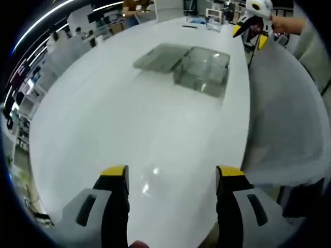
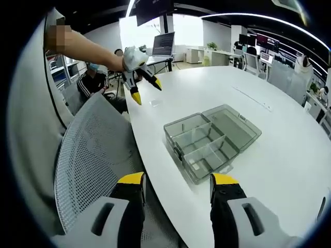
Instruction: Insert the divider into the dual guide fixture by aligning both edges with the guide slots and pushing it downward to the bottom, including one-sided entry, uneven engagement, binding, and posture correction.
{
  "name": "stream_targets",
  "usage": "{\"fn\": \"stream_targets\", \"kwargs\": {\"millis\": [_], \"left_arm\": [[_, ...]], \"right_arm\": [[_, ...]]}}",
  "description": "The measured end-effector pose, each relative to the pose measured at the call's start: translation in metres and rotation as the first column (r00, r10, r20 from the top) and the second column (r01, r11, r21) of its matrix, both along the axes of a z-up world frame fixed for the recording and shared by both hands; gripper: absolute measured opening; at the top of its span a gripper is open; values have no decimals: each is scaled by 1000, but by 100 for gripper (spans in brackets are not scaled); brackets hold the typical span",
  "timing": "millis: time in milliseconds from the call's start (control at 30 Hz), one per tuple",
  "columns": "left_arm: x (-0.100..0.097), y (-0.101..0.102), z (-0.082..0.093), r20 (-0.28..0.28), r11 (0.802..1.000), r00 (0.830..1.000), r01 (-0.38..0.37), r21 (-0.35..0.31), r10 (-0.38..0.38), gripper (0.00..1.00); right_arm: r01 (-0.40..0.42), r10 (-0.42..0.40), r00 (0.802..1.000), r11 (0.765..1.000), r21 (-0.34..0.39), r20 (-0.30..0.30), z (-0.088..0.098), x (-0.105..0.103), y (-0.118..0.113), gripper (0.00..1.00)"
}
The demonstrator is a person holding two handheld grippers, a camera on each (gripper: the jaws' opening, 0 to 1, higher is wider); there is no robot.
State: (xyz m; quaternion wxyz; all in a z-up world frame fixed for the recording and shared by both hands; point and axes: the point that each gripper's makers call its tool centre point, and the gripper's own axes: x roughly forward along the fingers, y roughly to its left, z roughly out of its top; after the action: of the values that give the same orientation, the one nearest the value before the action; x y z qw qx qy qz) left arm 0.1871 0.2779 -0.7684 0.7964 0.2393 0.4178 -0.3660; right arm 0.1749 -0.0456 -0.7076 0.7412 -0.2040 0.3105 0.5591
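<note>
A clear plastic box [image 1: 202,70] stands on the white table [image 1: 129,129], its lid [image 1: 160,57] folded open flat beside it. In the right gripper view the box [image 2: 204,147] shows clear partitions splitting it into compartments, with the lid [image 2: 232,126] lying to its right. I cannot make out a loose divider. My left gripper [image 1: 172,175] is open and empty, low over the table and well short of the box. My right gripper [image 2: 177,181] is open and empty, near the table edge just before the box. Each gripper also appears in the other's view, open and raised: right gripper [image 1: 251,33], left gripper [image 2: 146,89].
A grey mesh chair [image 2: 90,155] stands against the table's edge beside the box. A laptop [image 2: 164,44] and small items [image 1: 207,23] sit at the table's far end. A person [image 2: 93,77] sits beyond the chair. Office desks fill the background.
</note>
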Motion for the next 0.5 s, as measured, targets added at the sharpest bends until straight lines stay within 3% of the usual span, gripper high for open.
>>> {"fn": "stream_targets", "kwargs": {"millis": [500], "left_arm": [[2,13,-21,-51,995,997,67,69,-63,57]], "right_arm": [[-16,16,1000,1000,-7,1,5,-3,6,46]]}}
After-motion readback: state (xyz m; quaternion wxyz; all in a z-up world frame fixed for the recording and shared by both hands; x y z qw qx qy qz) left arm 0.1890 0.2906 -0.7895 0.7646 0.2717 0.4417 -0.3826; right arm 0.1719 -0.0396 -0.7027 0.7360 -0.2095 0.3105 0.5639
